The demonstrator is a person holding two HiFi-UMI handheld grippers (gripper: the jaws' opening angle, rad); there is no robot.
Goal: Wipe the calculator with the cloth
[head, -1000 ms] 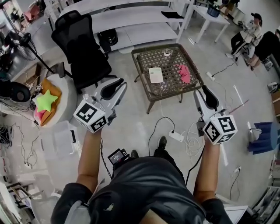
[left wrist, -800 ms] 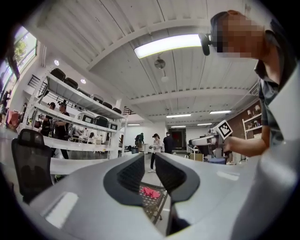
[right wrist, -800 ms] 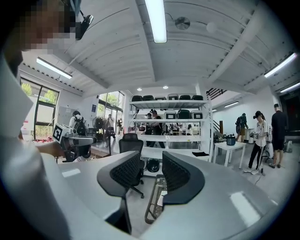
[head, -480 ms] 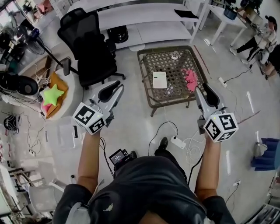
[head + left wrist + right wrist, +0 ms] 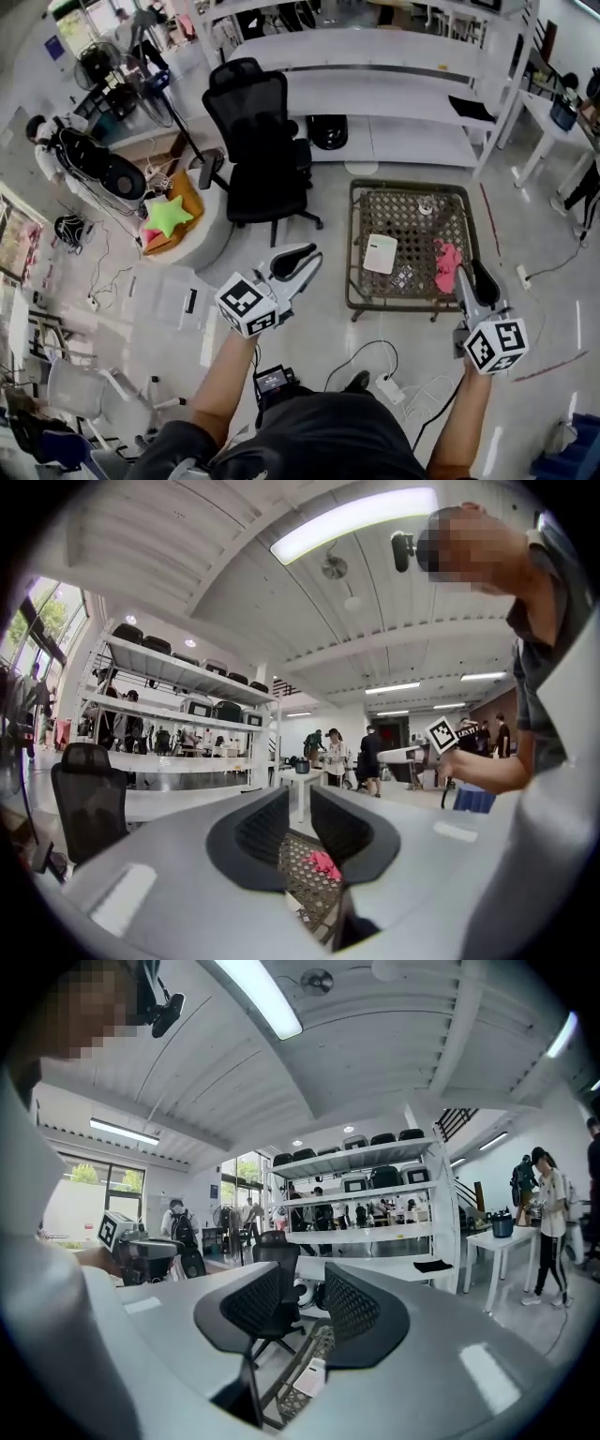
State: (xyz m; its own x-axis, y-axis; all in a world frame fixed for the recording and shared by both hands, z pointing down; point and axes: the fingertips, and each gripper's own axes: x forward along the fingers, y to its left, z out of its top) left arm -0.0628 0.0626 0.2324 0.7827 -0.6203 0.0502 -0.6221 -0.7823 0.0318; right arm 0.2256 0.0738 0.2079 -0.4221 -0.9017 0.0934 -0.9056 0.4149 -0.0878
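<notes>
A white calculator [image 5: 380, 253] and a crumpled pink cloth [image 5: 446, 264] lie on a low wicker table [image 5: 352, 281]. In the head view my left gripper [image 5: 298, 251] hangs over the floor left of the table, jaws close together and empty. My right gripper [image 5: 472, 272] is level at the table's front right corner, just short of the cloth, jaws apart and empty. Between the left gripper [image 5: 300, 808] jaws the cloth [image 5: 323, 863] shows far ahead. The right gripper [image 5: 311, 1288] looks over the calculator [image 5: 311, 1376] on the table [image 5: 314, 1346].
A black office chair [image 5: 262, 150] stands left of the table, with long white shelving [image 5: 394, 84] behind. A round white stool with a green star cushion [image 5: 169, 216] is at the left. A power strip and cables [image 5: 389, 386] lie on the floor near my feet. People stand farther off.
Both grippers have travelled forward toward the wicker table, which now sits closer to the right gripper. Neither pair of jaws has visibly changed.
</notes>
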